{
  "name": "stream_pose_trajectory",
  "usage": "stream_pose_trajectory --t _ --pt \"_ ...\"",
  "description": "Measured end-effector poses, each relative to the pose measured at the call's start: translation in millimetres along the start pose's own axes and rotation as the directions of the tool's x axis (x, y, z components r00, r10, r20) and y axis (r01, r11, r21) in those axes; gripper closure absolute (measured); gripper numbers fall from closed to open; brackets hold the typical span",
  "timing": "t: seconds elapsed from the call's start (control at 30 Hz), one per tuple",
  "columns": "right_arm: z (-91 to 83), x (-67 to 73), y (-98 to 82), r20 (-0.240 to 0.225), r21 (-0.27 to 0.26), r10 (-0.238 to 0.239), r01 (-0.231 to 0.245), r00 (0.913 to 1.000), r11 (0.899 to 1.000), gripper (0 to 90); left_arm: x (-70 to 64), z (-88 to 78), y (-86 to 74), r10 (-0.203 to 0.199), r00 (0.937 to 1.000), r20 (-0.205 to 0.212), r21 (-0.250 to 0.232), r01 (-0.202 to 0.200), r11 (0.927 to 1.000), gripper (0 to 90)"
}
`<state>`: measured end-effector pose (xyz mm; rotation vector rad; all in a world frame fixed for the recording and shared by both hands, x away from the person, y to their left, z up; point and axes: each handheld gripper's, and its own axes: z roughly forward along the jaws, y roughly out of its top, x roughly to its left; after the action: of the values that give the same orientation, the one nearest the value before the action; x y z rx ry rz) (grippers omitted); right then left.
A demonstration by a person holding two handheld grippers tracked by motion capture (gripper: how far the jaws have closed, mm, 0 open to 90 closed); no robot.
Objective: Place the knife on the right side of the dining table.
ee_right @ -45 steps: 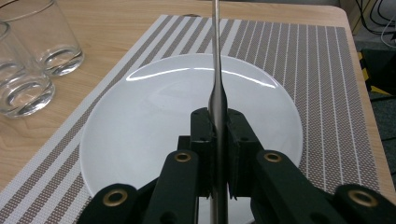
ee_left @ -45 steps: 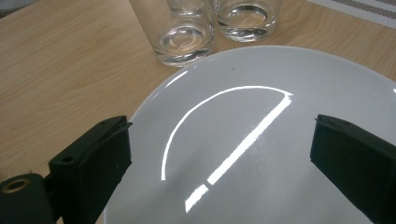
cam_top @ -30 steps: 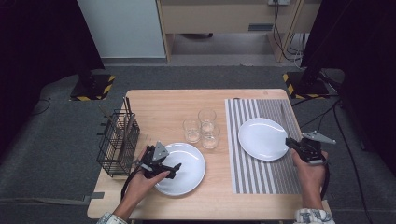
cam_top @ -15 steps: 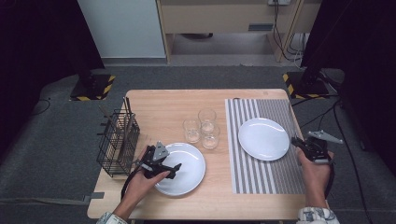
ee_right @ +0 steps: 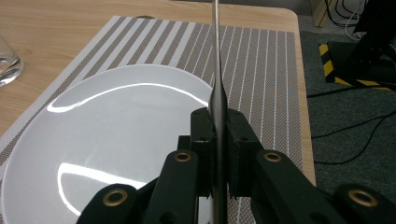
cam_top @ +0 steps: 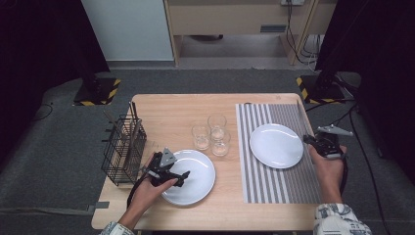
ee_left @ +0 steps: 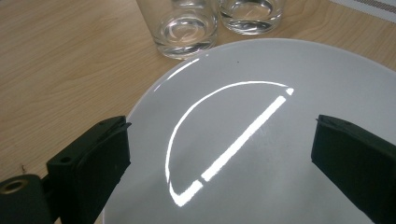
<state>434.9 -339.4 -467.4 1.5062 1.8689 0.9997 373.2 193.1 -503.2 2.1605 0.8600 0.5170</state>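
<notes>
While a thin piece of cutlery is gripped on the right, the scene is laid out as follows.

Right tongs (ee_right: 218, 154): closed on a slim metal utensil (ee_right: 217, 70), which is clamped edge-on between the two black pads and is seen rising straight up the right gripper view; whether it is a knife or another piece cannot be told.
Right tongs, place: held in the right hand (cam_top: 329, 169) at the right edge of the tabletop (cam_top: 171, 110), just right of the striped placemat (cam_top: 288, 183).
Utensil, place: kept above the near right part of the placemat, beside the right plate (cam_top: 276, 145), with its tip towards the far side.
Right plate: a white plate is set on the placemat, bare.
Left tongs (ee_left: 219, 154): open, with the pads standing wide apart and nothing gripped between them.
Left tongs, place: held in the left hand (cam_top: 151, 188) over the left rim of the left plate (cam_top: 195, 171), which is set on bare wood near the near edge.
Glasses (cam_top: 211, 133): three clear tumblers are grouped just beyond the left plate, between the two plates.
Wire basket (cam_top: 123, 152): a black rack is stood at the left edge of the tabletop, with dark cutlery upright in it.
</notes>
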Motion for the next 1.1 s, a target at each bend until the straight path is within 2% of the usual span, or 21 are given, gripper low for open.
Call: stream_pose_trajectory --t 0.23,0.5,0.83,1.1 --pt "14.2 -5.4 16.1 0.005 0.016 -0.044 0.044 0.9990 0.999 83.4 -1.2 1.7 -0.5 0.004 1.0000 0.006 0.009 -0.004 1.0000 3.5" --pt "32.7 -11.0 28.9 0.009 0.040 -0.118 0.117 0.9930 0.992 83.4 -2.4 4.0 -2.0 0.001 1.0000 0.007 0.023 -0.001 0.9997 3.6" --pt "54.6 -18.2 35.1 -0.015 0.063 -0.193 0.194 0.9811 0.979 83.4 -3.7 4.5 -4.1 -0.008 0.9999 0.010 0.032 0.007 0.9995 3.6" --pt "73.5 -25.1 35.0 -0.021 0.101 -0.220 0.221 0.9752 0.970 83.4 -6.3 7.1 -3.8 -0.002 0.9998 0.021 0.042 0.001 0.9991 3.6"
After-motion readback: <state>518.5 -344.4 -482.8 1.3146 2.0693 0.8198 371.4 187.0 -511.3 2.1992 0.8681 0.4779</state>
